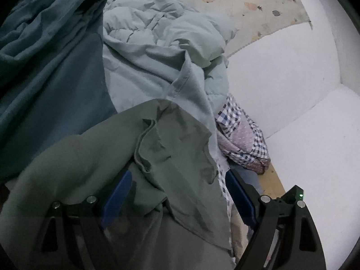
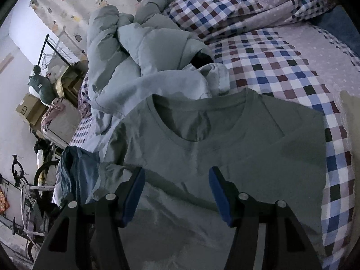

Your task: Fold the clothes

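A grey-green T-shirt (image 2: 225, 148) lies front up on the checked bedsheet (image 2: 281, 67), its round neckline toward the far side and its right sleeve folded inward. My right gripper (image 2: 177, 171) hovers open over the shirt's lower half, blue pads well apart and nothing pinched. In the left wrist view the same T-shirt (image 1: 171, 144) is rumpled at its edge. My left gripper (image 1: 178, 175) is open wide there; shirt fabric lies between the fingers and drapes over the left pad (image 1: 117, 198).
A pale blue padded jacket (image 2: 135, 51) is heaped just beyond the shirt, and a dark teal garment (image 1: 49, 72) lies at the left. A white wall (image 1: 292, 90) borders the bed. Boxes (image 2: 29, 108), a rack and a bicycle (image 2: 24, 191) crowd the floor beside the bed.
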A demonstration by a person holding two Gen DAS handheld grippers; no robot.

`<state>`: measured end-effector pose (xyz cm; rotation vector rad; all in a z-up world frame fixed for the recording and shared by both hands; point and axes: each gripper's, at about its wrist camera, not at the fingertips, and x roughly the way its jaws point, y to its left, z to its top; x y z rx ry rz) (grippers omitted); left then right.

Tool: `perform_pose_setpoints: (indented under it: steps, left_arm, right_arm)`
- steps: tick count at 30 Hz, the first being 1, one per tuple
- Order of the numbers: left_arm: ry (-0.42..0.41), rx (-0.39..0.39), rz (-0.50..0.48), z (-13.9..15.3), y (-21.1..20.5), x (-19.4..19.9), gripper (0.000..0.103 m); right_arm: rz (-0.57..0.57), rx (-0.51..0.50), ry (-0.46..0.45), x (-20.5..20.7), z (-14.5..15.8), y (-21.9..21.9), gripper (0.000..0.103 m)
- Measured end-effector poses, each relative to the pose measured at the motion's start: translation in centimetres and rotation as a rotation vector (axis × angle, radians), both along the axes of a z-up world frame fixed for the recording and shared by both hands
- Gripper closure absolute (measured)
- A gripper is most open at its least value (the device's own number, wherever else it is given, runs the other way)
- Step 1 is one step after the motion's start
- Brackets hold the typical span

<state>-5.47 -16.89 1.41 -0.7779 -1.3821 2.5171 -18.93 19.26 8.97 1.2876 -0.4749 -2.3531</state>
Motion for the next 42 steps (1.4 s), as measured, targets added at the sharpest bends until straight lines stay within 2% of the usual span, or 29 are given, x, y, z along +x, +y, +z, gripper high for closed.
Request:
perform_pose_setpoints:
  steps: [3,5,6,7,8,9,12,17,22,29,40,41,42]
  left_arm:
    - [-0.023,-0.015,0.008,-0.4,0.2,-0.5,0.024]
    - [-0.032,-0.03,0.016,-0.5,0.1,-1.4,0.034]
    - [-0.046,-0.034,0.023,-0.7,0.0,-2.0,0.05]
    - [-0.06,-0.037,0.029,-0.8,-0.1,-2.6,0.072]
    - [-0.082,-0.041,0.038,-1.1,-0.1,-3.0,0.081]
    - [-0.103,-0.043,0.047,-1.4,-0.1,-3.3,0.09]
    - [-0.145,-0.036,0.062,-2.1,0.5,-2.6,0.098]
    - [-0.176,-0.08,0.089,-1.1,1.0,-1.1,0.099]
    - [-0.15,-0.071,0.109,-0.2,0.4,0.0,0.099]
    - [-0.137,-0.093,0.135,1.1,0.8,2.2,0.1]
    - [-0.149,-0.159,0.098,1.6,1.5,3.2,0.1]
    - [-0.153,-0.158,0.094,1.5,1.6,3.1,0.1]
    - [-0.154,-0.159,0.093,1.5,1.7,3.1,0.1]
  right_arm:
    - [0.008,0.015,-0.002,0.1,-0.1,-0.1,0.04]
    - [0.016,0.032,0.001,0.2,0.0,0.0,0.04]
    - [0.02,0.042,0.003,0.2,0.1,0.0,0.04]
    - [0.02,0.056,0.006,0.2,0.2,0.1,0.04]
    - [0.015,0.076,0.009,0.2,0.3,0.3,0.04]
    - [0.01,0.086,0.011,0.2,0.4,0.6,0.04]
    - [-0.018,0.124,0.003,-0.4,0.5,1.9,0.04]
    - [-0.087,0.143,-0.067,-2.0,-0.7,4.4,0.04]
    - [-0.128,0.209,-0.062,-3.2,-1.5,5.5,0.04]
    - [-0.247,0.222,-0.181,-5.5,-4.8,6.8,0.04]
    - [-0.271,0.433,-0.241,-9.3,-6.5,5.4,0.041]
    - [-0.268,0.444,-0.25,-9.5,-6.7,5.3,0.041]
    - [-0.264,0.45,-0.259,-9.7,-6.8,5.2,0.049]
